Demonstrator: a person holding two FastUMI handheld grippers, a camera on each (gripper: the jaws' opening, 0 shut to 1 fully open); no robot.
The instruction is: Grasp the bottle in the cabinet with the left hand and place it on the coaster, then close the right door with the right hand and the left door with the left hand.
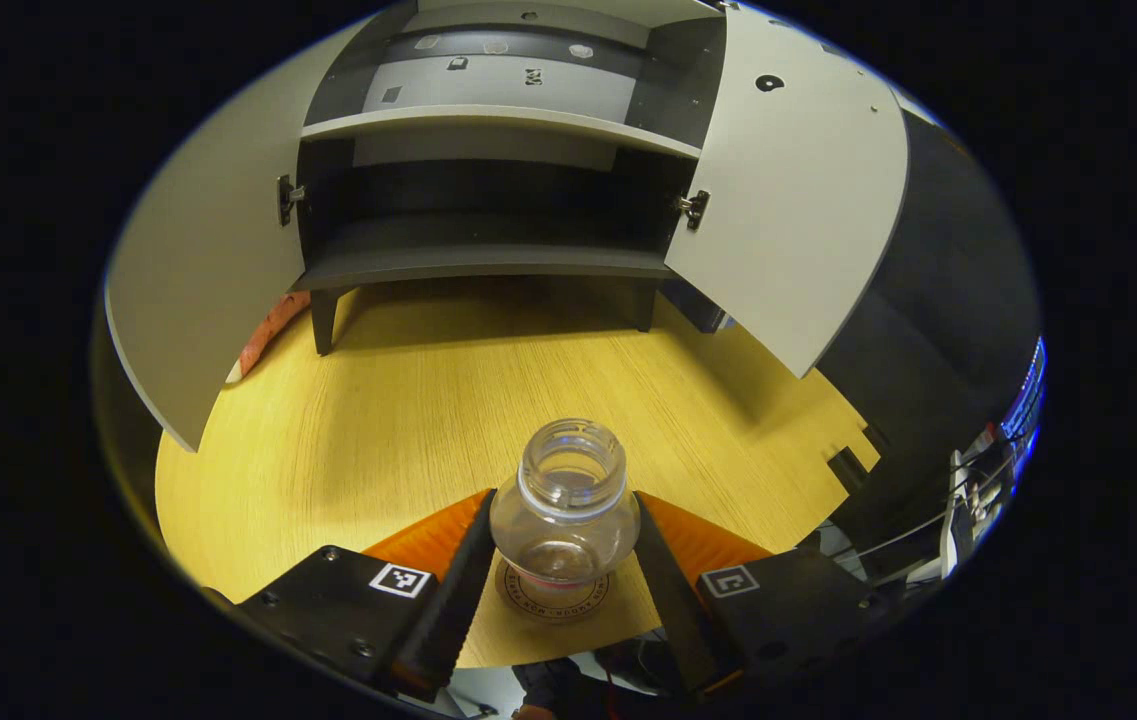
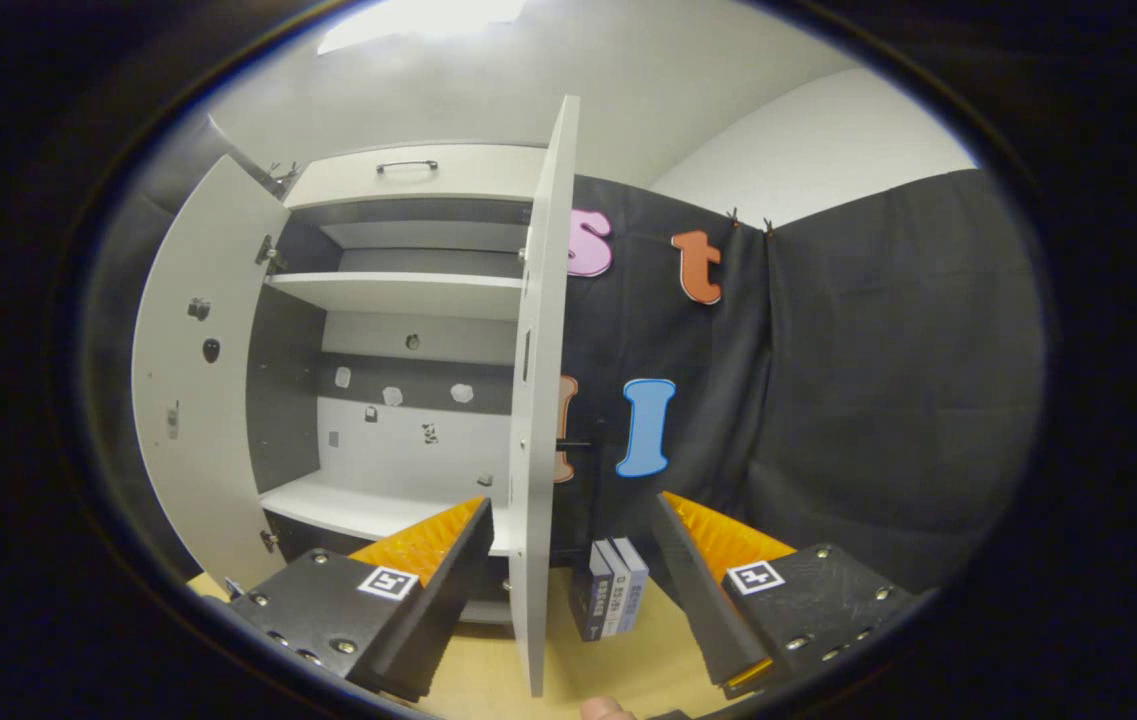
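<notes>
— What are you seeing through the left gripper view, going from the left edge across?

— The cabinet's left door (image 1: pixel 203 270) is swinging wide open at the left of the frame. The cabinet (image 1: pixel 488 250) itself is sitting at the top centre with dark shelves, standing on short legs on the wooden desk (image 1: pixel 378 420). Its right door (image 1: pixel 793 190) is hanging open at the upper right.

— And the bottle?

— The bottle (image 1: pixel 565 505) is standing upright at the lower centre, lidless, clear glass, resting on the round coaster (image 1: pixel 553 598) on the desk. My left gripper (image 1: pixel 564 560) is straddling it: the jaws are lying along either side of the bottle, close against the glass. I cannot tell whether they are pressing on it or just released.

— Now the right gripper view, again from the left?

— The left door (image 2: pixel 198 380) is standing open at the left, then the cabinet interior with pale shelves (image 2: pixel 398 290). The right door (image 2: pixel 538 400) is showing edge-on down the middle of the frame, and my right gripper (image 2: pixel 568 590) is hanging with its jaws spread wide, one on each side of that door's edge, neither touching it. Just right of the door, low down, a small stack of boxes (image 2: pixel 610 598) is standing on the desk.
</notes>
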